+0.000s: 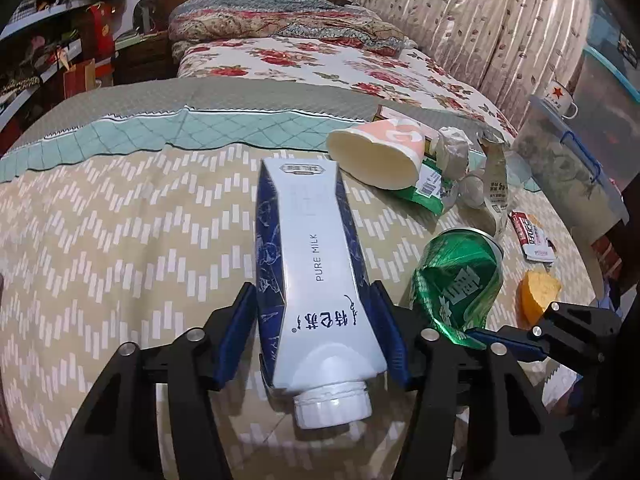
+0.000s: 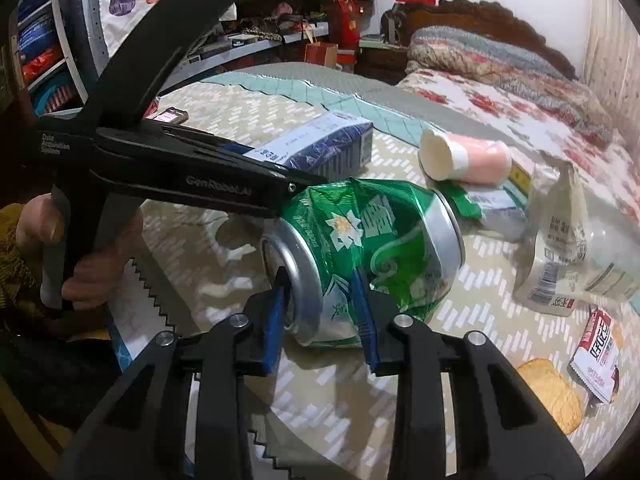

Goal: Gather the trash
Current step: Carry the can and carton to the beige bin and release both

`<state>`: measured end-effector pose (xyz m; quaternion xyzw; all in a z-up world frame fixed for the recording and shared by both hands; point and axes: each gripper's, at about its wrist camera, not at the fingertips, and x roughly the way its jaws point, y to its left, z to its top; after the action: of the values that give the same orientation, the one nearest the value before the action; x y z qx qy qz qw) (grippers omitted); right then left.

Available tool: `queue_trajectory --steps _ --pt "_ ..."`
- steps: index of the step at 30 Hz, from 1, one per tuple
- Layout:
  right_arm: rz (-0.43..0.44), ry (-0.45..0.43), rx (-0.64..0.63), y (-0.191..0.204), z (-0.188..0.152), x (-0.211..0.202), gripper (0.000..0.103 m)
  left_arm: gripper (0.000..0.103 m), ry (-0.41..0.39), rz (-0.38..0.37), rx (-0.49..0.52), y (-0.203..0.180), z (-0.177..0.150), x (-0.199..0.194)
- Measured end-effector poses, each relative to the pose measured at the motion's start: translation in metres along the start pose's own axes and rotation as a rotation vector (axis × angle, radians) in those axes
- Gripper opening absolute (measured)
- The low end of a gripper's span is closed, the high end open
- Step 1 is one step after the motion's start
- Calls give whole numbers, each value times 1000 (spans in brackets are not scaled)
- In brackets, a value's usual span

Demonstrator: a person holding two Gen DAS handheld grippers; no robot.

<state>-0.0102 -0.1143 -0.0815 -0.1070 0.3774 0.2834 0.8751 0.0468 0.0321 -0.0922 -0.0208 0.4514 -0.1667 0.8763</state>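
My left gripper (image 1: 316,320) is shut on a white and blue milk carton (image 1: 312,260), cap toward the camera, held over the bed's patterned cover. The carton also shows in the right wrist view (image 2: 320,148), with the left gripper's black body (image 2: 192,176) across it. My right gripper (image 2: 320,304) is shut on the end of a crushed green can (image 2: 372,256). The can shows in the left wrist view (image 1: 456,284), with the right gripper's black body (image 1: 552,328) behind it.
More trash lies on the cover: a pink paper cup (image 1: 376,156), a green wrapper (image 1: 428,188), crumpled paper (image 1: 452,148), a clear torn bag (image 2: 556,248), a red snack wrapper (image 2: 596,352) and a yellow sponge-like piece (image 2: 552,396). A storage tub (image 1: 568,160) stands at the right.
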Motion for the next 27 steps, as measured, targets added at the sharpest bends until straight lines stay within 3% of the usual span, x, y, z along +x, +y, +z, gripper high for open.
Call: queue_trajectory --steps 3,8,16,21,27 --pt "-30 -45 -12 5 2 -7 26 52 -11 -21 -12 4 -2 -7" --pt "-59 -99 30 -4 7 -21 26 52 -72 -72 -22 6 7 -34" --pt "-147 -223 110 -30 6 -61 26 52 -126 -131 31 -27 23 -57" --pt "-258 -256 145 -55 -9 -86 26 52 -122 -197 116 -74 38 -53" --pt "-431 -293 301 -116 -58 -137 26 51 -79 -321 294 -178 57 -29"
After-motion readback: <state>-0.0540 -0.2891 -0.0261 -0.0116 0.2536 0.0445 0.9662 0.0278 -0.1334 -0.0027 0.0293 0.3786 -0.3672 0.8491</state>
